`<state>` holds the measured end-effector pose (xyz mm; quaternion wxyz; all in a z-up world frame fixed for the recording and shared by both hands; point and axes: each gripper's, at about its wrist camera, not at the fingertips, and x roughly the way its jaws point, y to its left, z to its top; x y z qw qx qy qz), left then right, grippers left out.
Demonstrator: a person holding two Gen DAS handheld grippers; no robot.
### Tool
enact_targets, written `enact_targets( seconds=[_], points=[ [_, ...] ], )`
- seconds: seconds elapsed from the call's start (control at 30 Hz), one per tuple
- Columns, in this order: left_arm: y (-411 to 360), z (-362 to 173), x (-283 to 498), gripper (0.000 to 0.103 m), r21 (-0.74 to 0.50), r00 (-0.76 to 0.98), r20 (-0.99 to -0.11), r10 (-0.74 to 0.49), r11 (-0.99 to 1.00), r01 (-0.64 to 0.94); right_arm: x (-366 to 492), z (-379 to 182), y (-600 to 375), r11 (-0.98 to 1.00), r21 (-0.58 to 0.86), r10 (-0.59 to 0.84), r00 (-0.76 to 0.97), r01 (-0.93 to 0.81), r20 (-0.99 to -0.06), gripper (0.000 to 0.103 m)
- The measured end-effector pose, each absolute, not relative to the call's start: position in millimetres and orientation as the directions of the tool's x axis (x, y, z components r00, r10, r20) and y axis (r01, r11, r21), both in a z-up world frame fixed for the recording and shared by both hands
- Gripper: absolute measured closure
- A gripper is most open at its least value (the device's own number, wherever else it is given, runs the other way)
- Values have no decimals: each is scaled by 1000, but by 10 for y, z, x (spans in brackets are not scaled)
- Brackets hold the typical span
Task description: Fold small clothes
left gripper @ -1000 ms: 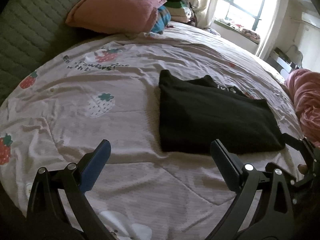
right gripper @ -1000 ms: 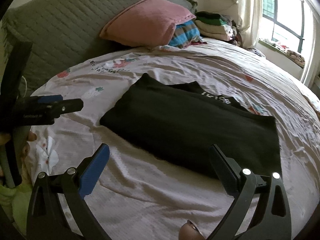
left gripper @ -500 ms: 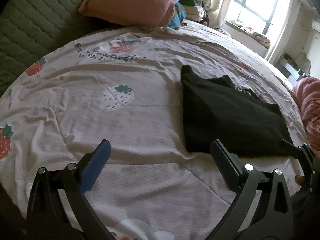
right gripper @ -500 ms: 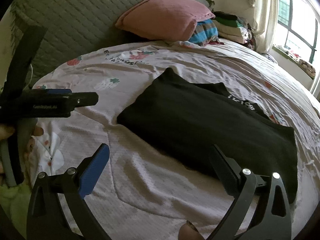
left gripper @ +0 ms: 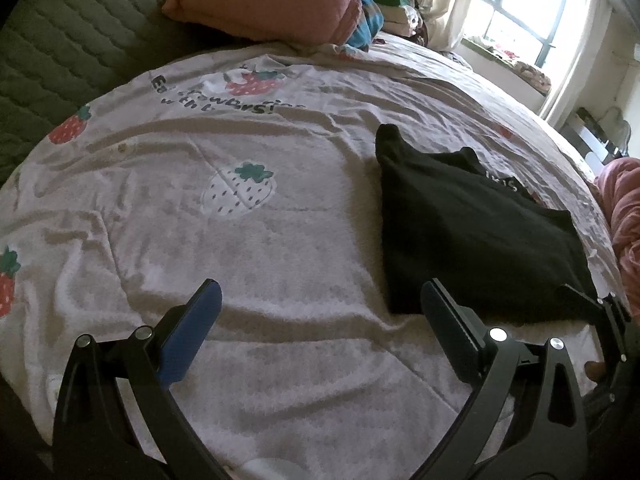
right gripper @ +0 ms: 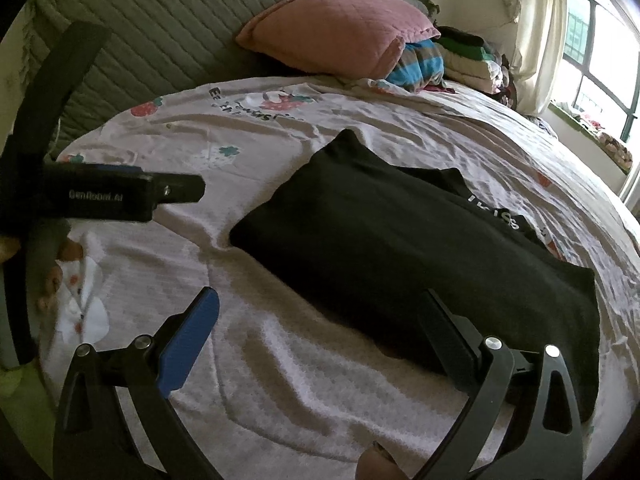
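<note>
A black garment (left gripper: pixel 472 232) lies folded into a long flat rectangle on the strawberry-print bedsheet (left gripper: pixel 240 240); it also shows in the right wrist view (right gripper: pixel 400 248). White lettering shows at its far edge. My left gripper (left gripper: pixel 320 312) is open and empty, hovering over bare sheet to the left of the garment's near corner. My right gripper (right gripper: pixel 318 320) is open and empty, just in front of the garment's near long edge. The left gripper also shows from the side at the left of the right wrist view (right gripper: pixel 176 190).
A pink pillow (right gripper: pixel 336 36) leans on the grey quilted headboard (right gripper: pixel 160 40). Folded clothes (right gripper: pixel 464 60) are stacked beside it. A pink blanket (left gripper: pixel 624 208) lies at the bed's right side. A window (right gripper: pixel 600 56) is at the far right.
Both grippers have drifted left and back from the garment, which now sits further right in both views. The garment itself has not moved. Both stay open.
</note>
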<state>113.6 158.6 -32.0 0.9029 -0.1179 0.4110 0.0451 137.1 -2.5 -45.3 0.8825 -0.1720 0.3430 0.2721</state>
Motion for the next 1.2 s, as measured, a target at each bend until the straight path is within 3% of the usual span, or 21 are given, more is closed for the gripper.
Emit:
enact_targets(
  seconds=[0.7,1.2],
  points=[
    [1288,-246,1863,10,-91,629,-777,8,988,-125,1826,-858,146,780,-259,223,640,-569,-735,4],
    [1349,-341,2232,10,-73,605,-796,31,986,-147,2184,-1015,361,754,-355,164,682,-552,-713,4]
  ],
)
